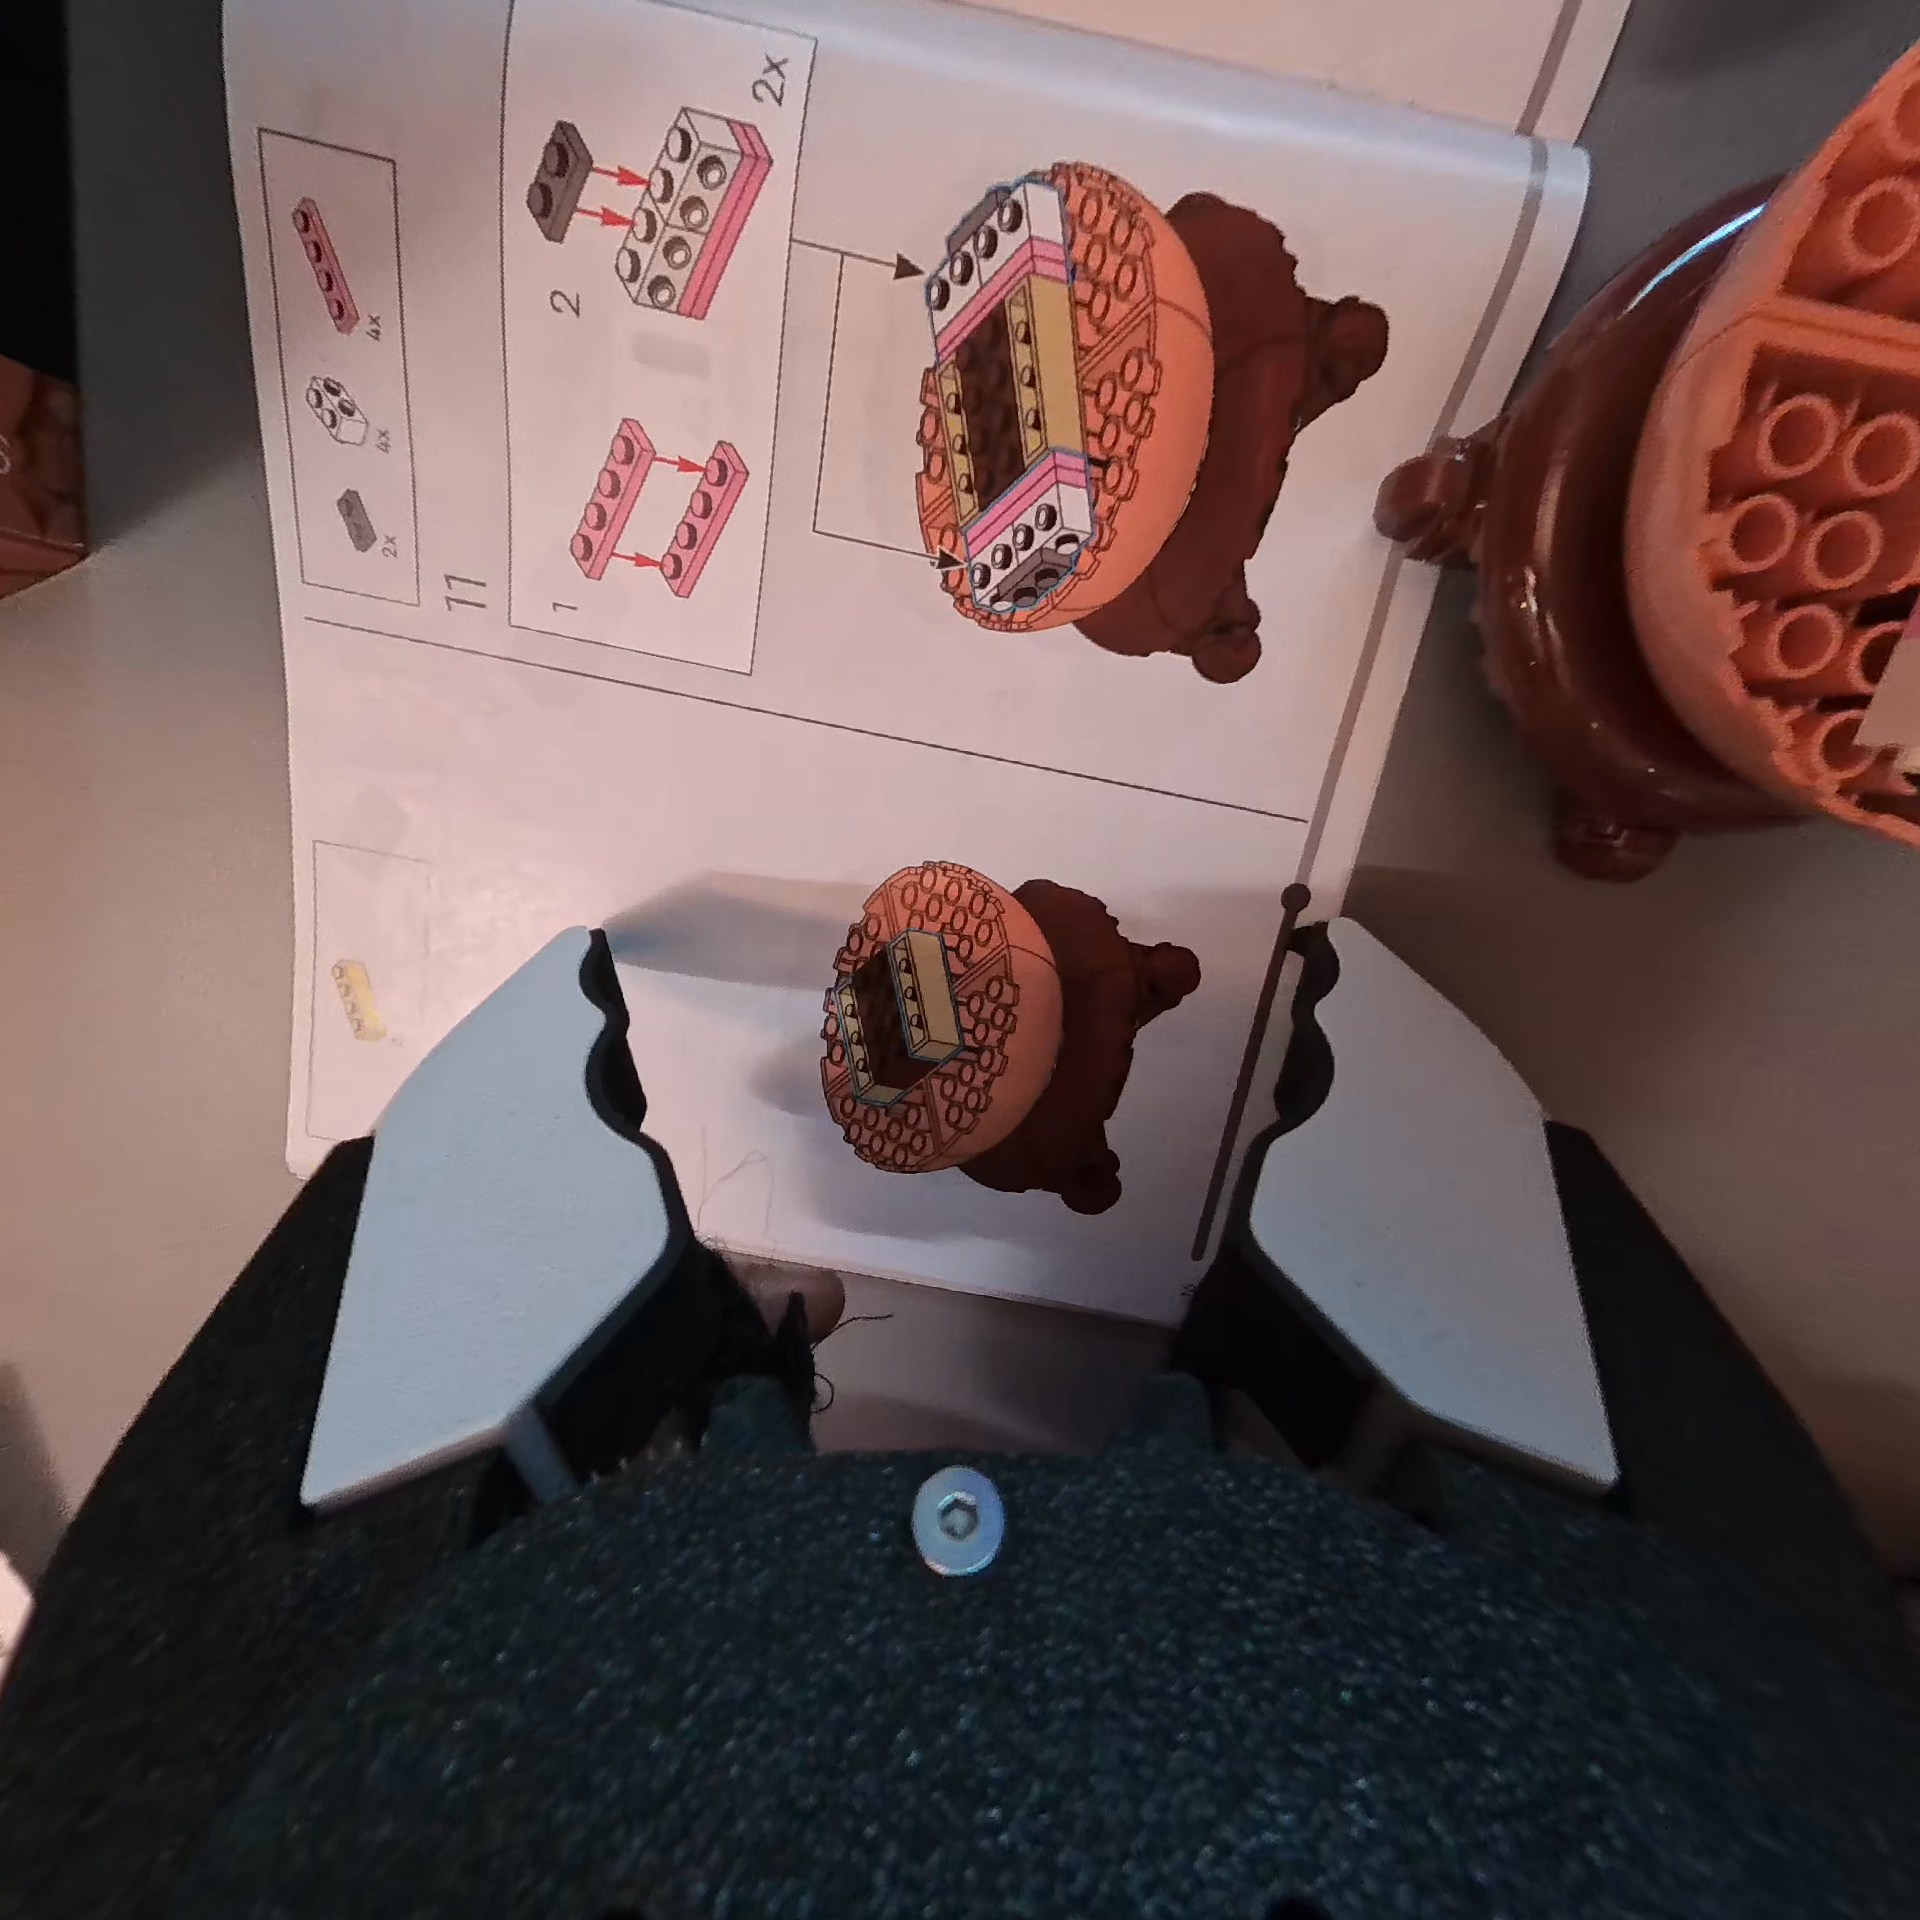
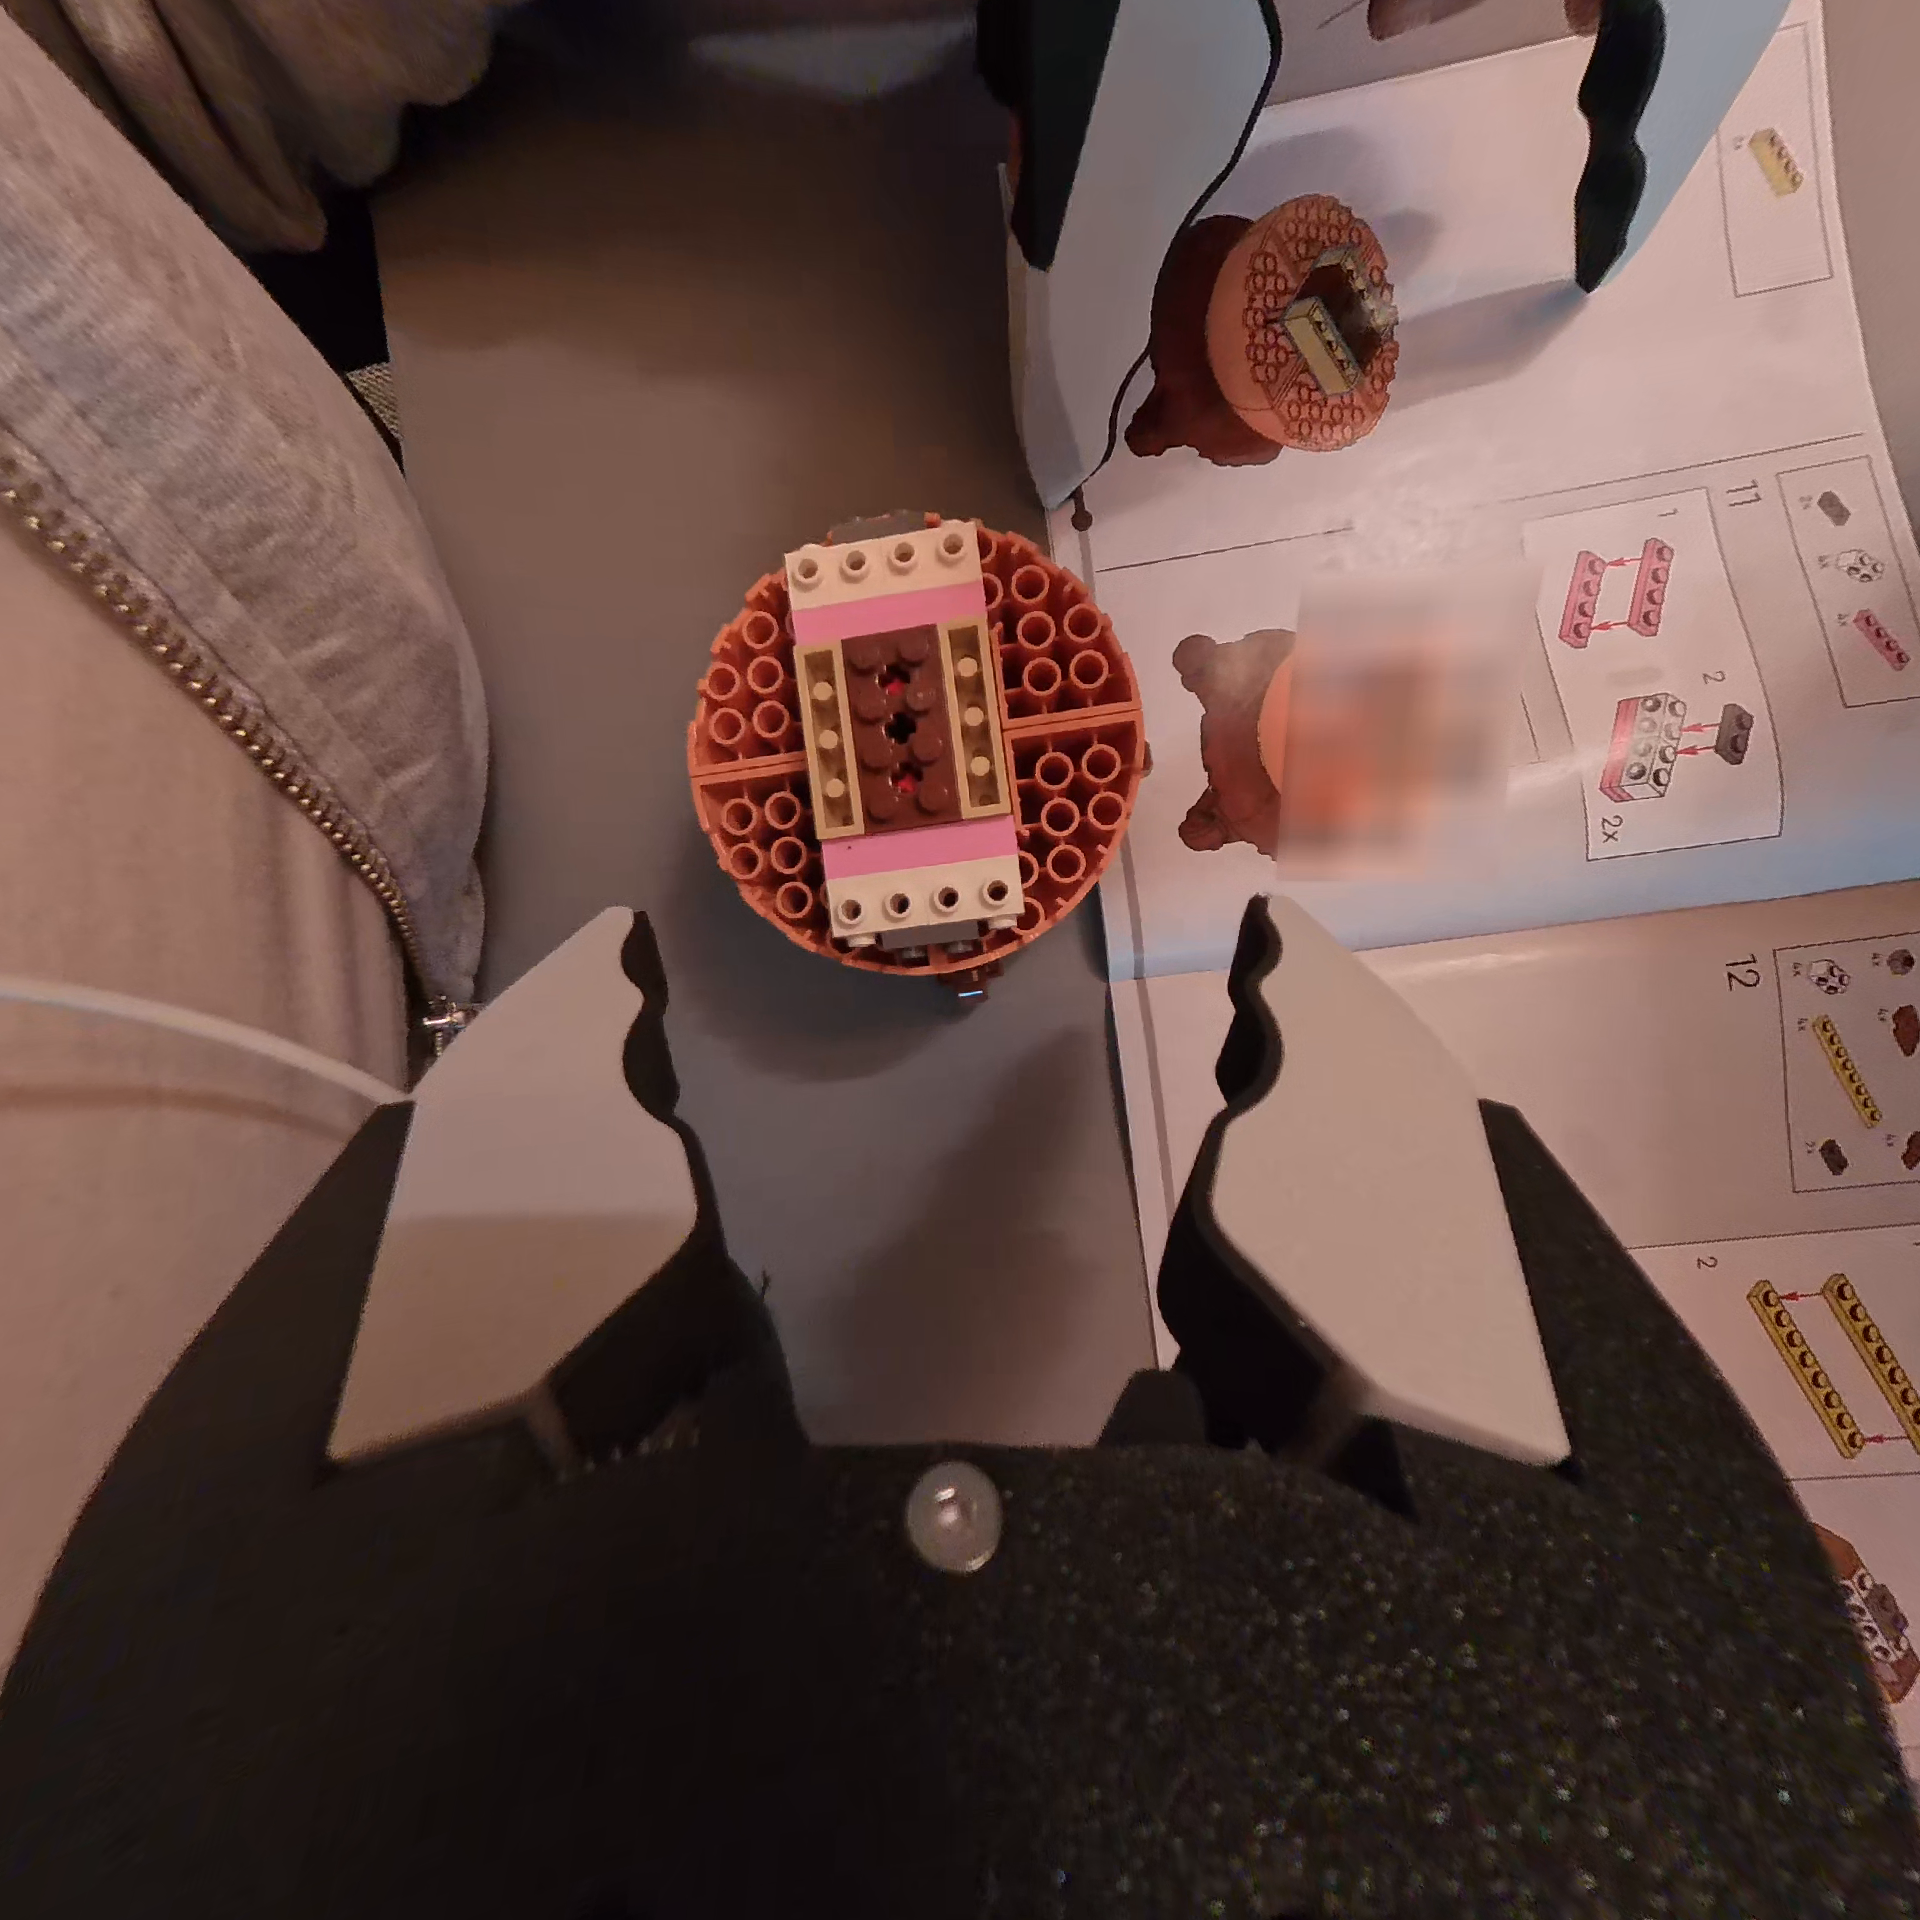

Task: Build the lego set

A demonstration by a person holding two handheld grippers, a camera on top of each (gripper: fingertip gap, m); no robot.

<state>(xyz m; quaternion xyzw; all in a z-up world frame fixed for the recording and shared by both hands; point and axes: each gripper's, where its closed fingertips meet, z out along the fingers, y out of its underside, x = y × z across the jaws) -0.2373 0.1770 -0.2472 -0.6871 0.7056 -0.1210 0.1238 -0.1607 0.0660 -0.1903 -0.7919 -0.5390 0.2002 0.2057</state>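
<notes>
Round orange-and-brown studded lego model point(image 2: 914, 743) on grey table point(image 2: 644, 416), beside open paper instruction booklet point(image 1: 831, 727); left gripper point(image 1: 961, 1023) and right gripper point(image 2: 940, 997) fingers apart, empty

In my left wrist view the lego model point(image 1: 1766, 499) runs off the right edge, so I see only part. In my right view, a mosaic patch hides part of the instruction booklet point(image 2: 1455, 436), whose pages are cut off at right.

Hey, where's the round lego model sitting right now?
In the right wrist view the lego model stands on the grey table, ahead of the open right gripper, just left of the instruction booklet.
</notes>
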